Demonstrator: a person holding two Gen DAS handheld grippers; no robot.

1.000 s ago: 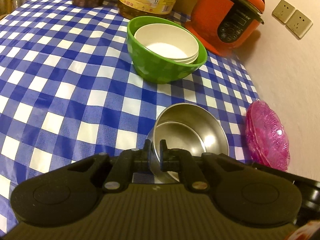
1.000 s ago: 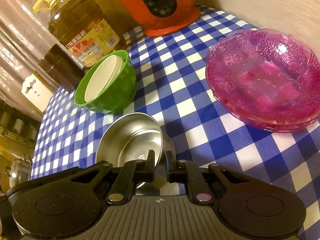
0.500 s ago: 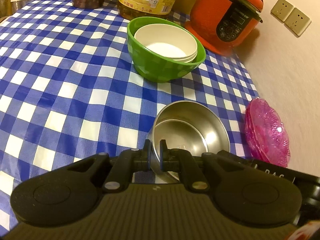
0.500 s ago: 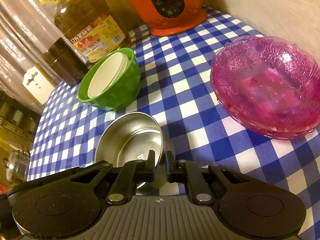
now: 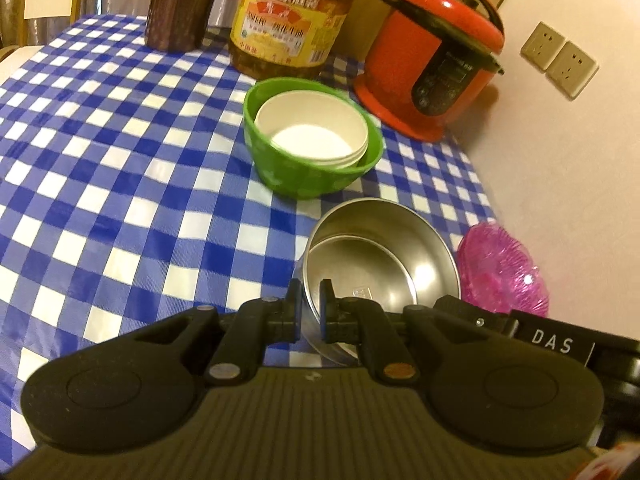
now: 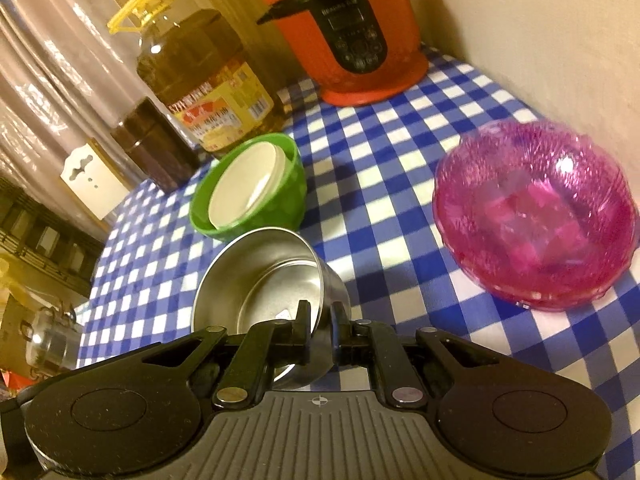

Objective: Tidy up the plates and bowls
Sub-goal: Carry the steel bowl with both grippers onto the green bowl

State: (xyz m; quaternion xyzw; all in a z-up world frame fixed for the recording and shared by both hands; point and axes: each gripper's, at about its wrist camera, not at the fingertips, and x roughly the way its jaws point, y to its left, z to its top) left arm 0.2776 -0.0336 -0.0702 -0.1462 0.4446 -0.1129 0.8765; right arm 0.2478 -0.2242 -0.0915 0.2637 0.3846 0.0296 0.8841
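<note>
Two nested steel bowls [image 5: 384,256] are held above the checked tablecloth [image 5: 120,184]. My left gripper [image 5: 310,304] is shut on their near rim. My right gripper [image 6: 320,320] is shut on the rim of the steel bowls [image 6: 260,276] from the other side. A green bowl [image 5: 308,176] holding stacked white bowls [image 5: 312,132] stands behind them, also in the right wrist view [image 6: 252,192]. Stacked pink glass plates [image 6: 536,220] lie to the right, near the wall, and show in the left wrist view [image 5: 500,268].
A red pressure cooker [image 5: 432,60], a large oil bottle [image 5: 292,20] and a dark brown canister [image 5: 180,4] stand along the back of the table. The wall with sockets [image 5: 560,60] runs close on the right.
Both grippers have lifted the steel bowls and pulled back a little; the views now sit higher and show more of the cooker and bottle.
</note>
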